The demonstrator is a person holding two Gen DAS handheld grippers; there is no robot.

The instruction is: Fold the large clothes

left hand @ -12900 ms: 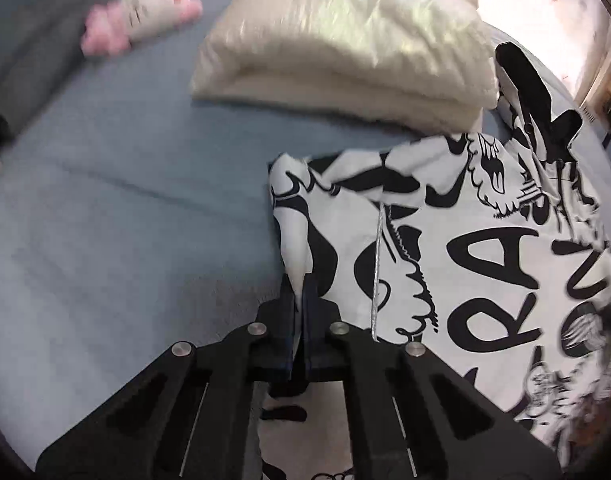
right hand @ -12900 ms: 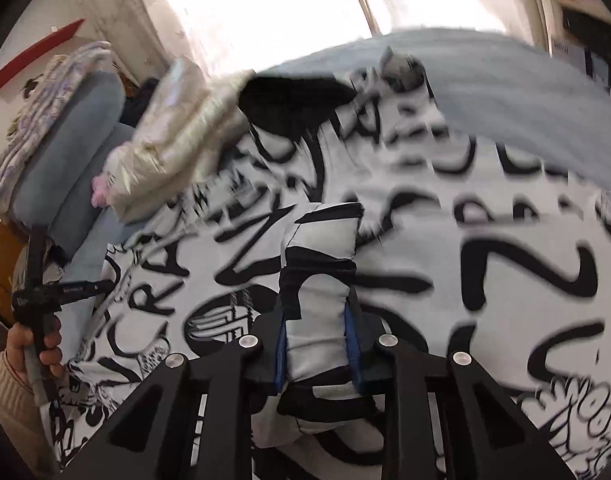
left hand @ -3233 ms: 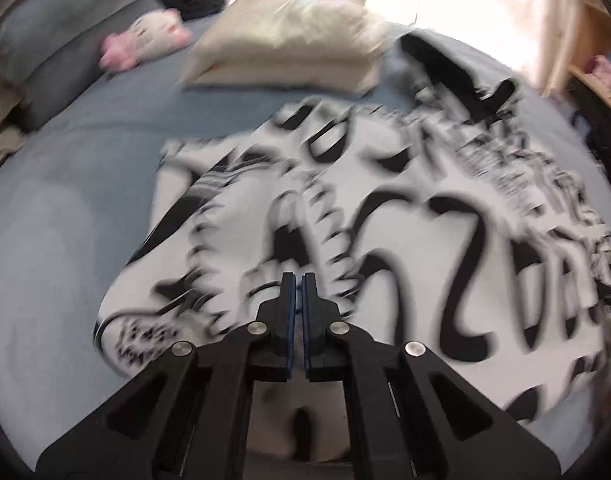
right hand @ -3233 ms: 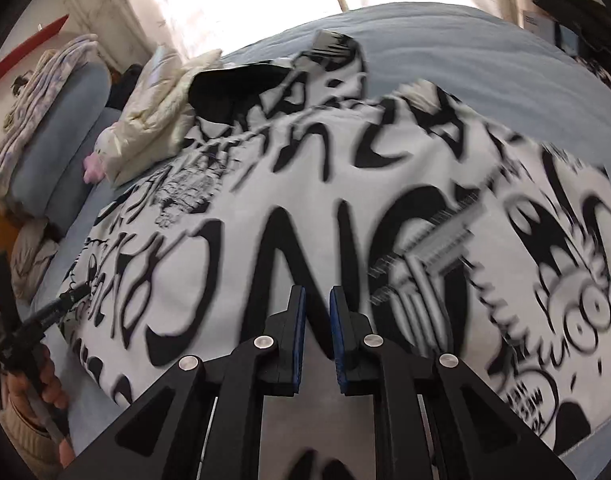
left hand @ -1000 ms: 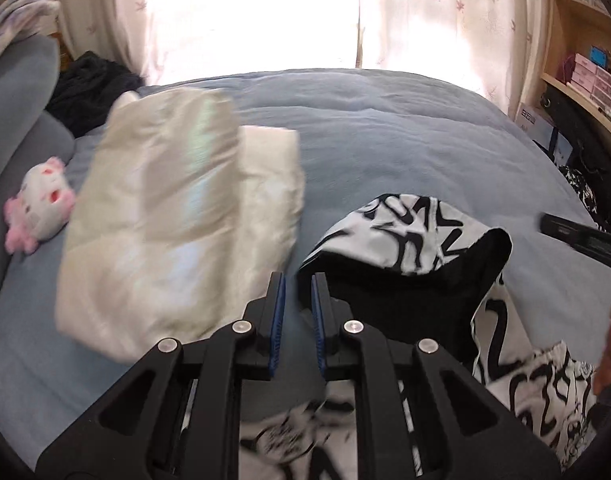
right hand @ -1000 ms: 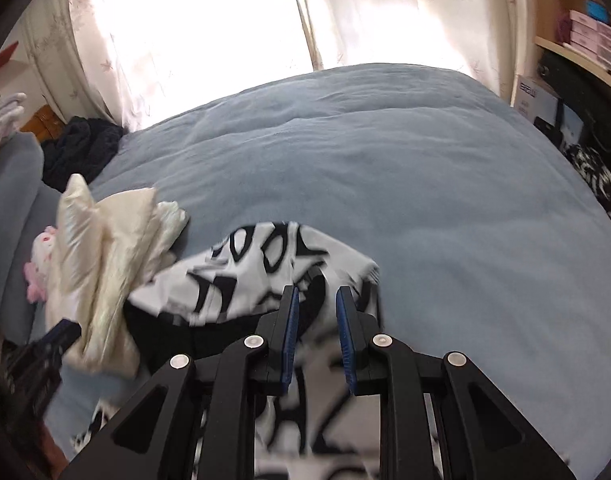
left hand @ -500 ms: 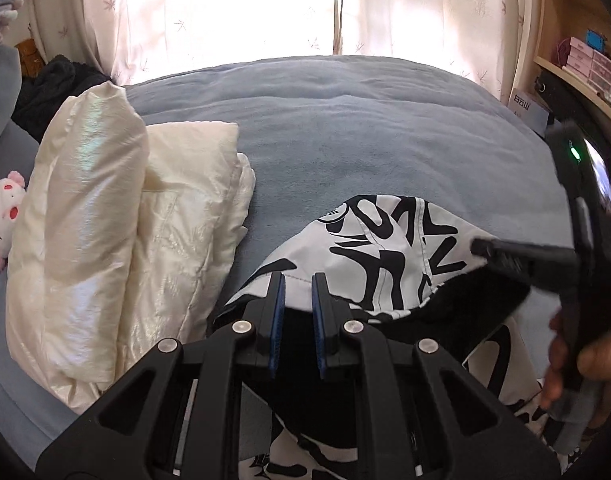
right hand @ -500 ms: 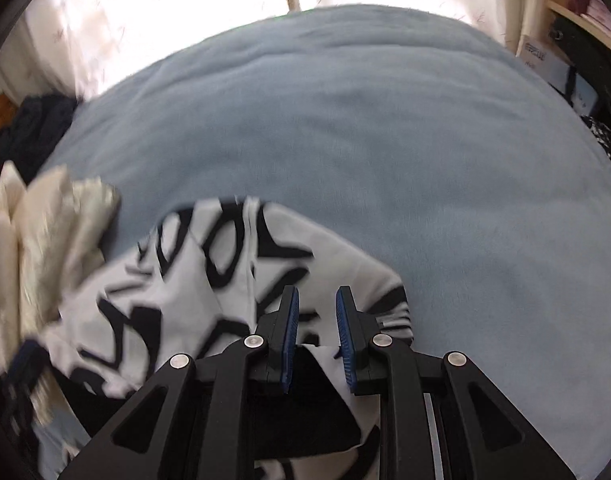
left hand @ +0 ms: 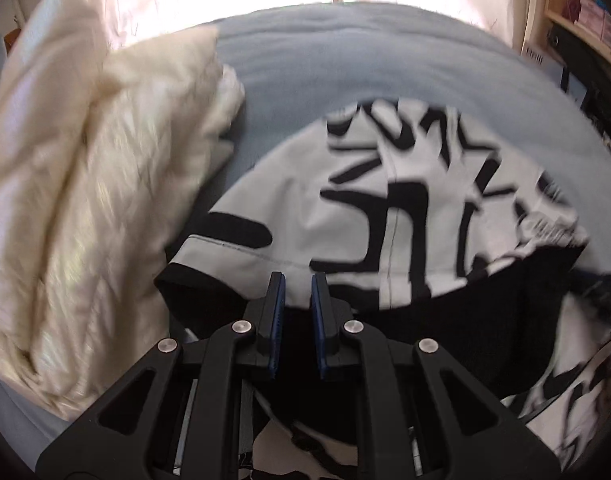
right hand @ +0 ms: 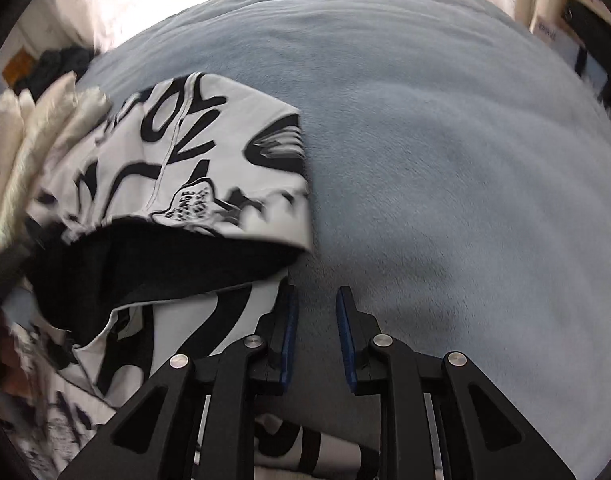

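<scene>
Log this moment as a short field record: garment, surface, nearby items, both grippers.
garment: black-and-white printed hoodie, hood spread toward the far side, black lining showing
surface: blue-grey bed cover
nearby: cream folded quilt, beside the hood
left gripper: jaws slightly apart, over the hood's edge, nothing held
right gripper: jaws slightly apart, at the hood's right edge over the bed cover, nothing held

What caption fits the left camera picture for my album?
Left claw, open and empty, above the black-and-white hood on a blue blanket, beside a cream quilted bundle.
</scene>
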